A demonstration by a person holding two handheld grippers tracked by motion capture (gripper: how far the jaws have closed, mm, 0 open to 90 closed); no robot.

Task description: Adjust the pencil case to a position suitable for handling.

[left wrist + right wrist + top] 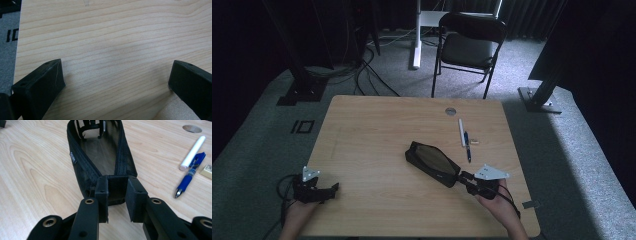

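A black mesh pencil case [432, 162] lies unzipped and gaping in the middle right of the wooden table [372, 130]. My right gripper [463, 177] is shut on the case's near end. In the right gripper view both pads pinch the end fabric of the pencil case [100, 152], and the right gripper [117, 195] points along its length. My left gripper [334, 189] rests at the table's near left corner. In the left gripper view the left gripper [116, 75] is open, with bare wood between its jaws.
A white marker [461, 132] [192, 152], a blue pen [467, 146] [190, 173] and a small eraser [475, 142] [207, 171] lie right of the case. A round cable hole [450, 111] sits near the far edge. A folding chair [469, 45] stands behind the table.
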